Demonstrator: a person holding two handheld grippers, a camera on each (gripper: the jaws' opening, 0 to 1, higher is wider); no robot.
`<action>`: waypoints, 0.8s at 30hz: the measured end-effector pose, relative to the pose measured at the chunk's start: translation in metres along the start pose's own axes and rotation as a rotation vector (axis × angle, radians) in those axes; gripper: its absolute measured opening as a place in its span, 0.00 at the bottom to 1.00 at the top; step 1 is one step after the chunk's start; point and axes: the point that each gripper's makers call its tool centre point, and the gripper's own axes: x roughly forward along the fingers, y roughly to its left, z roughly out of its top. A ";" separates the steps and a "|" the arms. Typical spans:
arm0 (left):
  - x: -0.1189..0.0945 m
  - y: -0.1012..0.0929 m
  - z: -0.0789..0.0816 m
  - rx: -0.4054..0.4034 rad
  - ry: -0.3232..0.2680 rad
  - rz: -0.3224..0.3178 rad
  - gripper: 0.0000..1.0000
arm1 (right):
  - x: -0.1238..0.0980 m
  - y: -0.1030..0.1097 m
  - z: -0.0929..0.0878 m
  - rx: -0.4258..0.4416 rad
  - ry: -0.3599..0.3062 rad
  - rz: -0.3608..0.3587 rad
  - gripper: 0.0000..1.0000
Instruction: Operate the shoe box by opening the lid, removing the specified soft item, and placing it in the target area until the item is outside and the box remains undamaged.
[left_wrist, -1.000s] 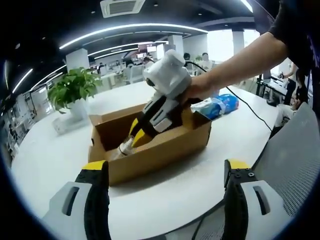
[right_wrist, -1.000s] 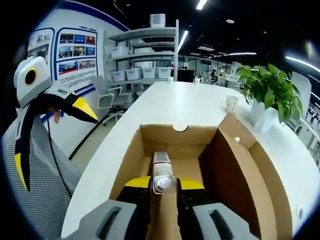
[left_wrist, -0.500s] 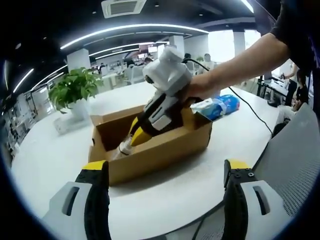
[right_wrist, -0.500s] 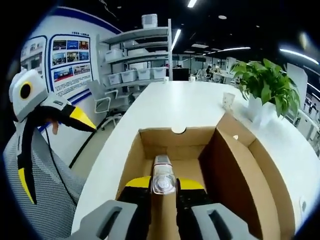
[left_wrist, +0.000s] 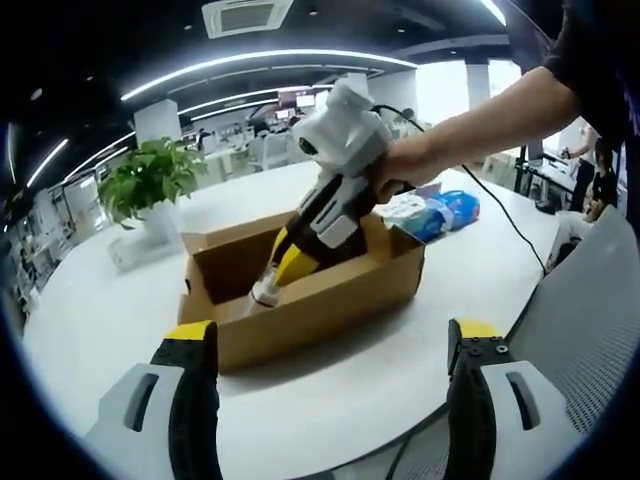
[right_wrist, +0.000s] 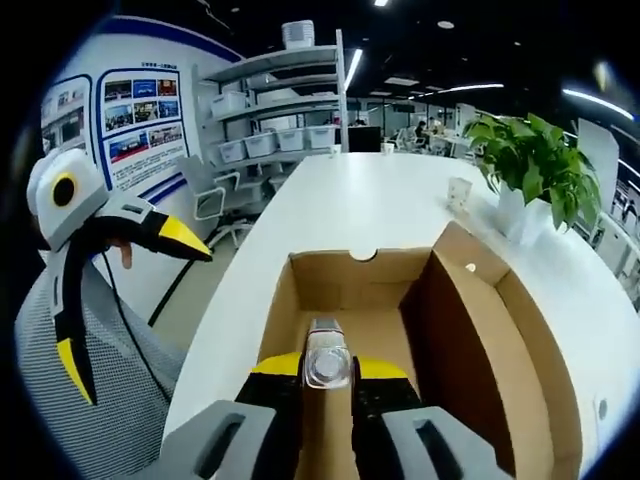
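An open brown shoe box (left_wrist: 320, 310) stands on the white table (left_wrist: 90, 320). My right gripper (left_wrist: 280, 275), held by a person's hand (left_wrist: 400, 170), reaches steeply down into the box, shut on a clear bottle-like item (left_wrist: 263, 293) with a round cap. In the right gripper view the box's walls (right_wrist: 345, 290) surround the right gripper (right_wrist: 327, 368), and the item (right_wrist: 326, 355) pokes out between the closed jaws. My left gripper (left_wrist: 330, 335) hangs open in front of the box, holding nothing. From the right gripper view, the left gripper (right_wrist: 137, 312) is off the table's left side.
A potted plant (left_wrist: 150, 185) stands behind the box, also the plant (right_wrist: 535, 170) at the right. A blue-white package (left_wrist: 435, 212) and a black cable (left_wrist: 510, 225) lie beyond the box. A grey mesh chair (left_wrist: 590, 300) is beside the table. Shelves (right_wrist: 290, 110) line the far wall.
My right gripper has tilted more upright and risen slightly, lifting the item's capped end up off the box floor. My left gripper has stayed open and still.
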 end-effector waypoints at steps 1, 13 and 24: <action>0.000 0.000 0.000 0.001 0.000 0.000 0.95 | -0.002 0.000 0.001 0.000 -0.002 0.002 0.12; 0.000 0.001 0.002 0.004 -0.010 0.002 0.95 | -0.025 -0.001 0.005 -0.019 0.017 0.000 0.12; -0.001 0.001 0.003 0.004 -0.016 0.004 0.95 | -0.052 -0.004 0.011 -0.074 0.034 -0.014 0.12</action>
